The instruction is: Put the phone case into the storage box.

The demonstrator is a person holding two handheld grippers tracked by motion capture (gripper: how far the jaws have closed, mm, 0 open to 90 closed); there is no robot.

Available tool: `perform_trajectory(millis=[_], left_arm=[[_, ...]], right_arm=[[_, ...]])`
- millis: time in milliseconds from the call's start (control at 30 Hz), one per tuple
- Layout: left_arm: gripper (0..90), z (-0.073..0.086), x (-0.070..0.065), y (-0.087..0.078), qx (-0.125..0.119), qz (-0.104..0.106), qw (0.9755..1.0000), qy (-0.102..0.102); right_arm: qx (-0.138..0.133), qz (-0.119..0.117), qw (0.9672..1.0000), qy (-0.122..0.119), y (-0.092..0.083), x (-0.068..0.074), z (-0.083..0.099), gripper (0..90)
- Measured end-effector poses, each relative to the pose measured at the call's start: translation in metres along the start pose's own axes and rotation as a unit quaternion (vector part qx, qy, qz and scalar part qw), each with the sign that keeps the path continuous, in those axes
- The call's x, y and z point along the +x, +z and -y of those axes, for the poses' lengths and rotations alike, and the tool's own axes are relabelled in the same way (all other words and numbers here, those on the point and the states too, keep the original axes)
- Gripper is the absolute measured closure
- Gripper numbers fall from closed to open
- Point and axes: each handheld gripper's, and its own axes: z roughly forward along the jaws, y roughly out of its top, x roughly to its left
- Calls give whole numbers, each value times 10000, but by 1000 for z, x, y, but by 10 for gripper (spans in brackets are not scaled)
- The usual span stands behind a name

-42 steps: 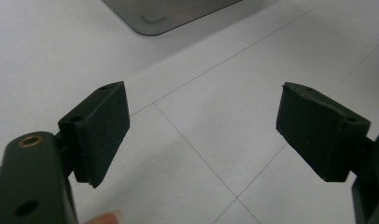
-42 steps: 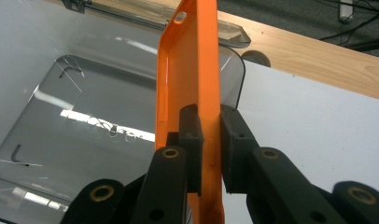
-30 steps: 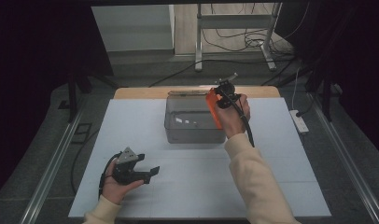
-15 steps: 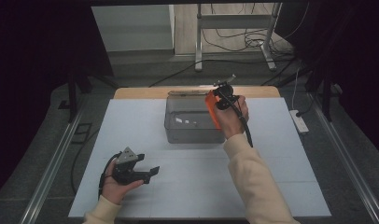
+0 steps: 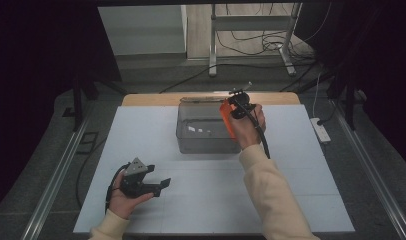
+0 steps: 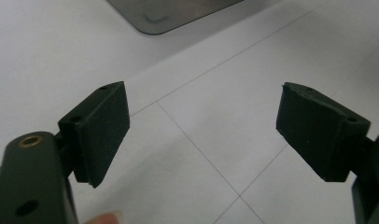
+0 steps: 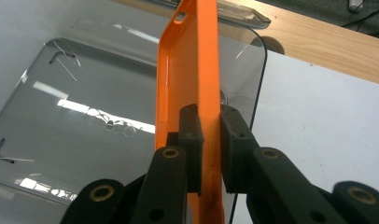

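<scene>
My right gripper (image 7: 211, 140) is shut on the edge of an orange tray-like plastic piece (image 7: 190, 79), held on edge over the right side of a clear plastic box (image 7: 85, 116). From above, the orange piece (image 5: 226, 119) hangs at the right end of the clear box (image 5: 201, 131), with the right gripper (image 5: 237, 107) just over it. My left gripper (image 5: 158, 182) rests low on the white table near the front left, open. Its pads (image 6: 103, 126) stand wide apart with bare table between them.
The white tabletop (image 5: 301, 170) has free room at the right and front. A wooden strip (image 5: 151, 99) runs along the back edge. A power strip (image 5: 321, 130) lies off the table's right side. Dark floor and cables lie beyond.
</scene>
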Motion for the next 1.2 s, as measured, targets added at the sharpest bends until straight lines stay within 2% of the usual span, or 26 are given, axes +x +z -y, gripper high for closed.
perform_trajectory(millis=[1200], left_arm=[[172,0,0,0,8,0,10000,0]], right_arm=[[149,54,9999,2,15,3,2,803]])
